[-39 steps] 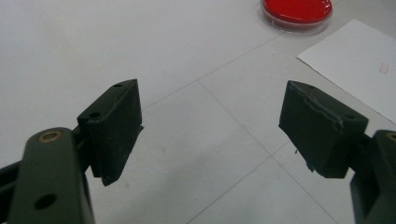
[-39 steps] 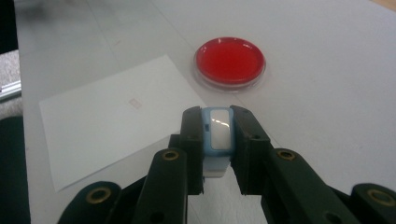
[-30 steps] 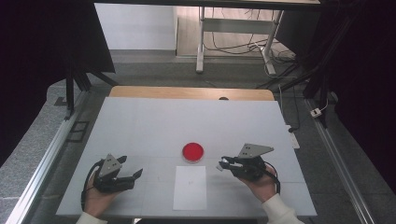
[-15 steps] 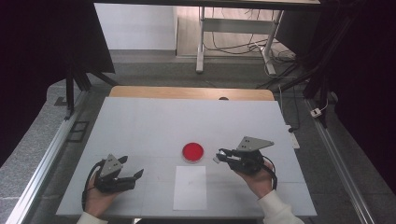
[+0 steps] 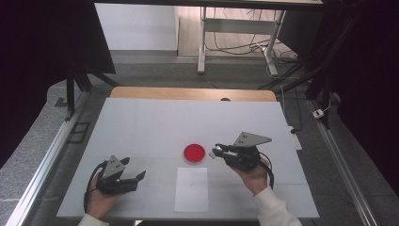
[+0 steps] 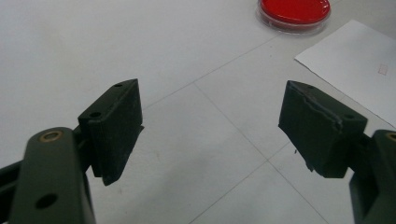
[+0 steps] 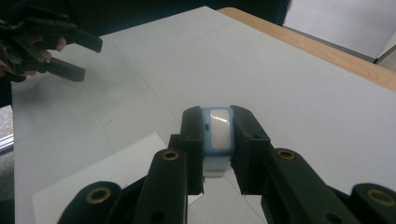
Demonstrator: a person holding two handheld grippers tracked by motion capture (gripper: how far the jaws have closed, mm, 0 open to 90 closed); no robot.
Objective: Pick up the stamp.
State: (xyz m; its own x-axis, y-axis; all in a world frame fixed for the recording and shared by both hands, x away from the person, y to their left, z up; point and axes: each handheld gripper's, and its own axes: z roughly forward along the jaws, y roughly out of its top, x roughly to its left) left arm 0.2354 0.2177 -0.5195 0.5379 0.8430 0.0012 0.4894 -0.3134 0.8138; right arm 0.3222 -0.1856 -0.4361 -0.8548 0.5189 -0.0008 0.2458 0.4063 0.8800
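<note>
Moved left since a second ago, right gripper (image 5: pixel 217 151) — now just beside the red dish (image 5: pixel 194 153), jaws pinching a small light-blue case (image 7: pixel 218 129) with a pale glossy face. Held upright between the jaws, clear of the table (image 5: pixel 155 122), just above the far corner of the paper (image 5: pixel 192 189). Resting near the table's front left, well apart from dish and case, left gripper (image 5: pixel 136 178) — unmoved, jaws spread wide with nothing between them.
</note>
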